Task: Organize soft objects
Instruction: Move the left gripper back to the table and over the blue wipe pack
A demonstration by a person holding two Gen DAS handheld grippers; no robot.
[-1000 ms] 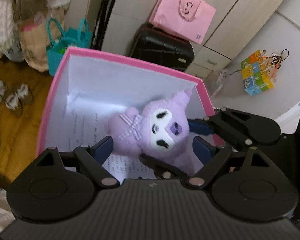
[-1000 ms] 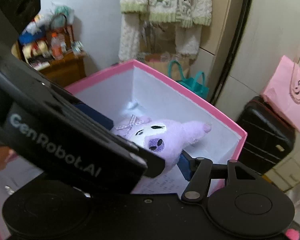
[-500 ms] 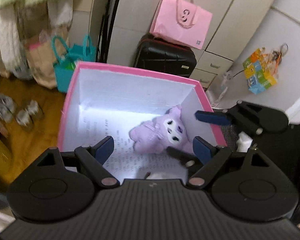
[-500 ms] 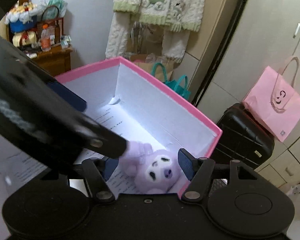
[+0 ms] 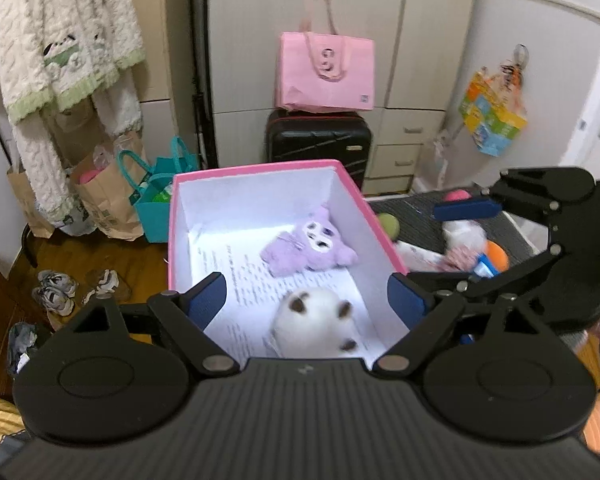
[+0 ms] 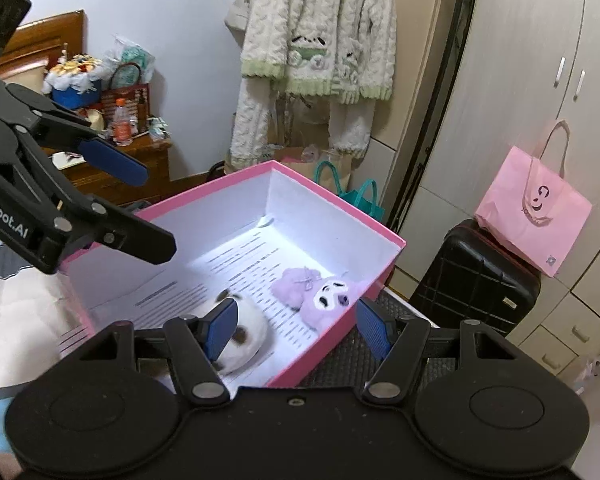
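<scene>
The left tongs stand wide apart with nothing between the pads; they hang above the near end of the pink box and touch nothing. The right tongs are also parted, somewhat less widely, and grip nothing. Over the last second their jaws have been opening a little, with nothing caught between them. In the right wrist view the blue left pad overlaps the white toy, but the toy lies down on the box floor, apart from it.

The purple plush lies flat on the printed paper lining the box floor, close to the box's right wall in the left wrist view. Its long axis runs slantwise across the box. The white face with dark eyes is turned up toward the cameras, the head at the wall end and the body with its small bow toward the middle of the box.

The white plush with brown patches sits nearer the cameras in the same box, just beside the purple one but not touching it. It is blurred, so its facing cannot be told.

Right of the box, on the dark desk, lie a green ball, an orange ball and other small soft things.
</scene>
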